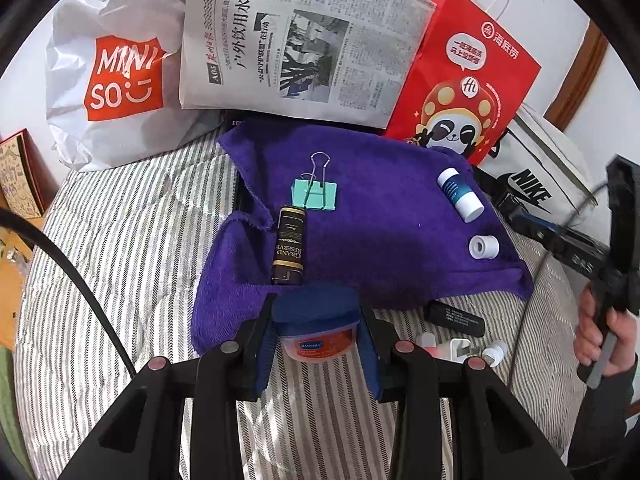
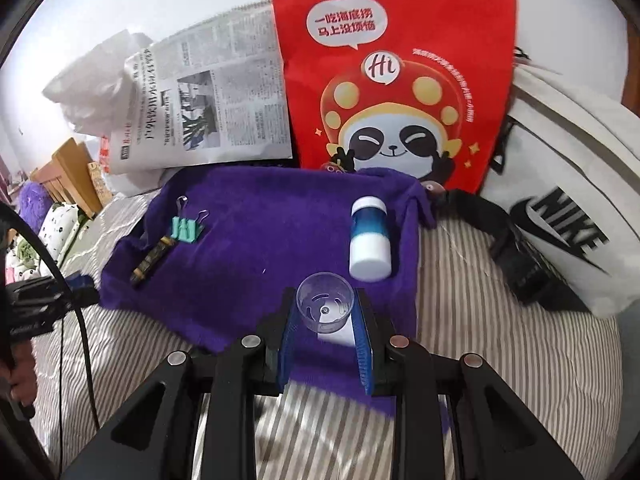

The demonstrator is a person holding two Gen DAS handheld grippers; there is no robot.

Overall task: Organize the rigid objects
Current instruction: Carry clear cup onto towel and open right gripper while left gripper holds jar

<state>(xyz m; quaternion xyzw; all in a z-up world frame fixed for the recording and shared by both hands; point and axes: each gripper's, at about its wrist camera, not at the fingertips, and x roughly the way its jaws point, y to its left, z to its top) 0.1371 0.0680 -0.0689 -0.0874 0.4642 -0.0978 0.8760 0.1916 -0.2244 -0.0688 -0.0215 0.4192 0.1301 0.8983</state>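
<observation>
Jar: your blue-lidded jar with the orange label sits clamped between the left hand-held gripper pads, at the towel's near edge.
Clear cap: your right hand-held gripper pinches a clear plastic cap, mouth facing you.
Binder clip: teal binder clip, handles up, on the purple towel.
Dark tube: gold-lettered dark tube lies touching the clip.
White bottle: blue-banded white bottle lies on its side.
Tape roll: you see the small white roll near the towel's right edge.
</observation>
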